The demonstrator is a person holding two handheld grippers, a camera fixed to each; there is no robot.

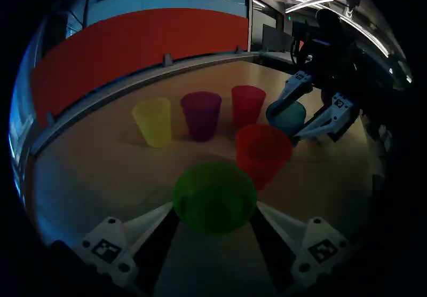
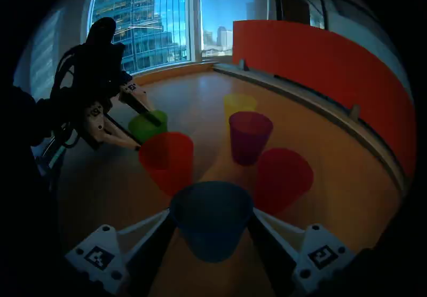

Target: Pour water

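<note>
Cups grasped one per gripper: green cup (image 1: 215,196) clamped in left gripper (image 1: 215,209), blue cup (image 2: 211,222) in right gripper (image 2: 211,212), red cup (image 1: 262,153) between them on the wooden table (image 1: 107,174); yellow cup (image 1: 153,122), purple cup (image 1: 201,115), pink cup (image 1: 247,104) stand farther off.

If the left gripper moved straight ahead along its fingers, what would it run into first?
Probably the orange-red cup, standing just beyond and slightly right of the green cup that the left gripper holds. The purple cup lies farther off; depth is hard to judge.
</note>
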